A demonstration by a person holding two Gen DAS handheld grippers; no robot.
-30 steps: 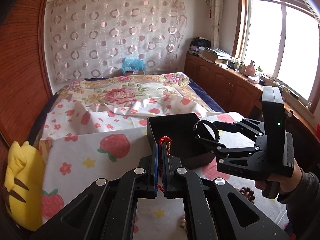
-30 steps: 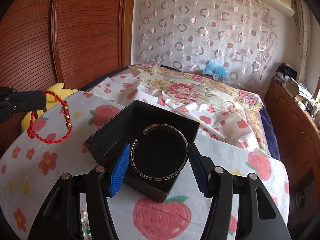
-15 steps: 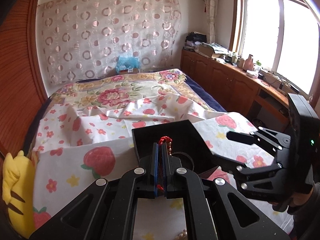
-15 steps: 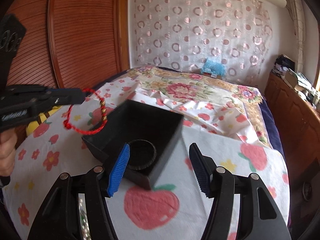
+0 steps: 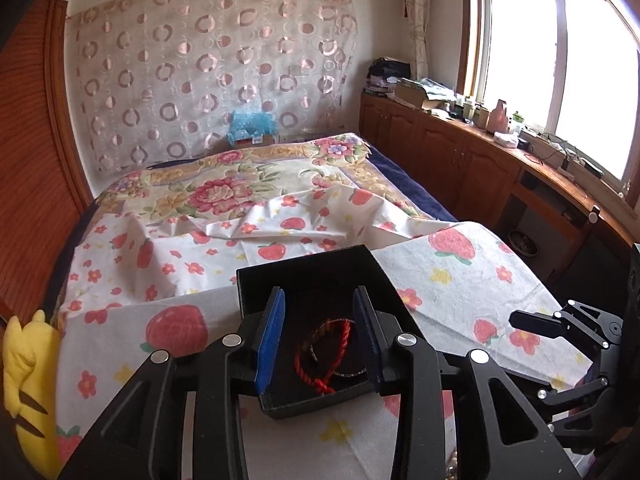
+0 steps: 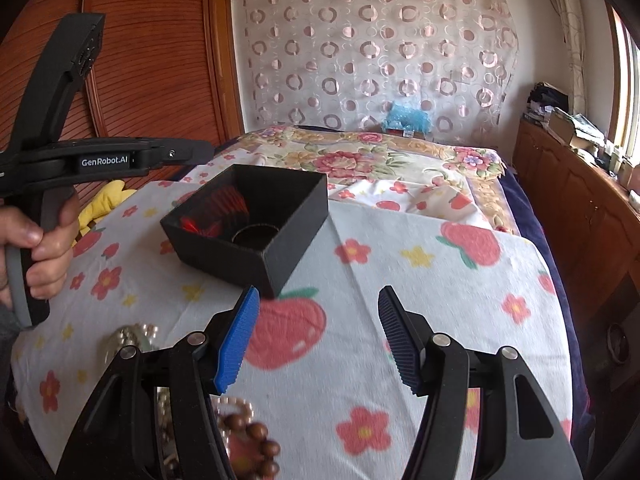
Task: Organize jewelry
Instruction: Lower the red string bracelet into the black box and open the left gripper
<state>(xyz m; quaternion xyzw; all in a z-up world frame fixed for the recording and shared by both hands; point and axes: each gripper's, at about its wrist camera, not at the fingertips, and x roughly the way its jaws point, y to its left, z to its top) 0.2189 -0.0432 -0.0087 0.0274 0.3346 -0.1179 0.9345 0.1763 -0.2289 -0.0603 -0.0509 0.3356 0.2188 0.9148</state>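
Observation:
A black open box [image 5: 308, 276] [image 6: 288, 216] stands on the strawberry-print cloth. A red cord bracelet [image 5: 324, 354] [image 6: 218, 210] and a dark metal bangle [image 6: 256, 234] lie inside it. My left gripper [image 5: 318, 336] is open just above the box, with the red bracelet lying below between its blue pads. My right gripper [image 6: 316, 336] is open and empty, held back from the box near the front of the cloth. A brown wooden bead bracelet [image 6: 256, 444] and a pale pearl string [image 6: 132, 338] lie on the cloth under the right gripper.
The cloth [image 6: 400, 280] covers the foot of a bed with a floral quilt [image 5: 240, 188]. A yellow plush toy [image 5: 28, 380] lies at the left edge. Wooden cabinets [image 5: 460, 160] run along the right wall under the window.
My left gripper opened and let the red bracelet fall into the box. My right gripper let the bangle go into the box and drew back towards the front.

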